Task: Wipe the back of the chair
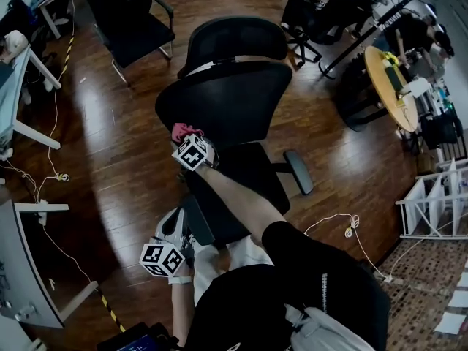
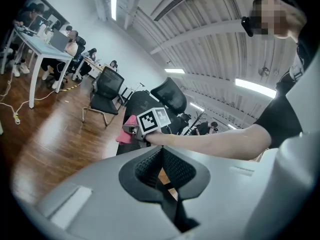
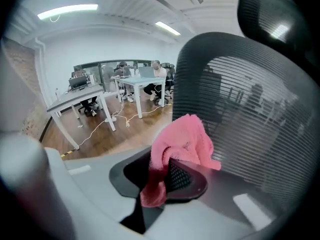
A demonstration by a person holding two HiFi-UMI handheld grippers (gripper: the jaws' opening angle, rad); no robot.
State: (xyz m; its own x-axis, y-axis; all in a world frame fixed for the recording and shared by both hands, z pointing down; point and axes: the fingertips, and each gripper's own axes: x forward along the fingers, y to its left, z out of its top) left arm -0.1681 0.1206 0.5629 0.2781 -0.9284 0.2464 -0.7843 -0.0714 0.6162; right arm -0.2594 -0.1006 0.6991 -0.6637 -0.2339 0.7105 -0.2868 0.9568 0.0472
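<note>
Wooden floor fills an office room with white worktops at the sides, and a black chair stands in the middle with its mesh backrest turned toward the person. The right gripper is the nearer one: its jaws pinch a pink cloth, and the backrest lies just ahead of them and to the right, at its side edge. I cannot tell if the cloth already touches the mesh. The left gripper hangs low near the person's body, well apart from the chair back, jaws pressed together on nothing. I judge that the wipe should run across the backrest's width.
</note>
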